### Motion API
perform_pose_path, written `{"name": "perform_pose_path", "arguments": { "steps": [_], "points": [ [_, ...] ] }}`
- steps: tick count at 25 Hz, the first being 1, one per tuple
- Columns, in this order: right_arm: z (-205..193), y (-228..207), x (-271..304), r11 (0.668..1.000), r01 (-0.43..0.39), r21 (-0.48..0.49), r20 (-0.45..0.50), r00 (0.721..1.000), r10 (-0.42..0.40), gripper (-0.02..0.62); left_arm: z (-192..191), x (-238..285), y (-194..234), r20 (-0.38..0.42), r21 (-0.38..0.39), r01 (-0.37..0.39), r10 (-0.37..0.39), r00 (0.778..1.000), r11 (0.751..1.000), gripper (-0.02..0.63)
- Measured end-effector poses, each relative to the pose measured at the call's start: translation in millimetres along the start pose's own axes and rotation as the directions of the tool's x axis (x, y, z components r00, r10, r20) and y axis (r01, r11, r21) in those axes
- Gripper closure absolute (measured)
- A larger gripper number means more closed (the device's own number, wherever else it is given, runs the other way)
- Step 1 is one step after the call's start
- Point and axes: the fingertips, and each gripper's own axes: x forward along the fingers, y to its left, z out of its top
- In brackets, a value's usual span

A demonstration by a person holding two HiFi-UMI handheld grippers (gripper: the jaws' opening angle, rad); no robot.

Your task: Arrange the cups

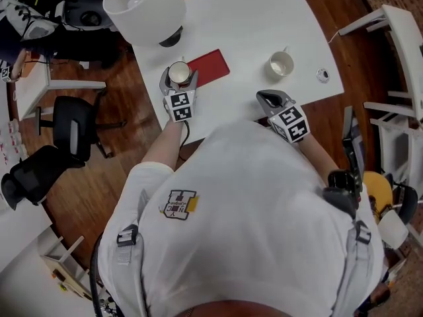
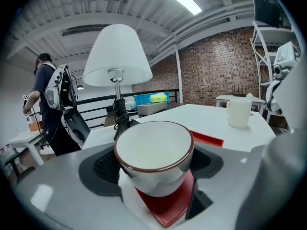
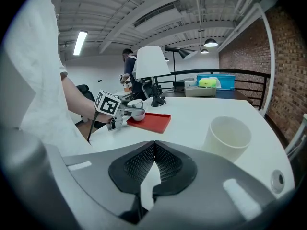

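Two cups (image 1: 179, 73) (image 1: 280, 65), one red tray (image 1: 211, 66), one lamp (image 1: 144, 6)

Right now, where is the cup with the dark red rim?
The cup is on the head view's left side, held in the left gripper over a corner of the red tray, just in front of the lamp.

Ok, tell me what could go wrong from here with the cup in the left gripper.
1. The left gripper holds the red-rimmed cup over a corner of the red tray. Set down there, it could straddle the tray's edge and tip.
2. The lamp stands just beyond the tray, so a push forward might knock its base.
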Motion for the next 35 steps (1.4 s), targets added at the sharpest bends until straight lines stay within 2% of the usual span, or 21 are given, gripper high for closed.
{"name": "perform_pose_path", "arguments": {
  "steps": [7,27,32,35],
  "points": [
    [0,5,9,1.000,0.000,0.013,0.003,1.000,0.000,0.595,-9,1,3,-0.002,0.000,0.012,-0.012,1.000,1.000,0.199],
    [-3,6,4,0.999,-0.007,0.037,0.031,0.999,0.006,0.595,8,-8,-3,0.008,0.043,0.072,-0.073,0.997,0.996,0.196],
    [-7,12,5,0.999,-0.019,0.031,0.030,0.999,0.018,0.595,1,-38,7,0.009,-0.018,0.045,-0.045,0.999,0.999,0.192],
    [-8,14,7,0.999,-0.038,0.028,0.027,0.999,0.037,0.595,-13,-58,2,-0.032,-0.073,0.047,-0.049,0.998,0.996,0.192]
  ]
}}
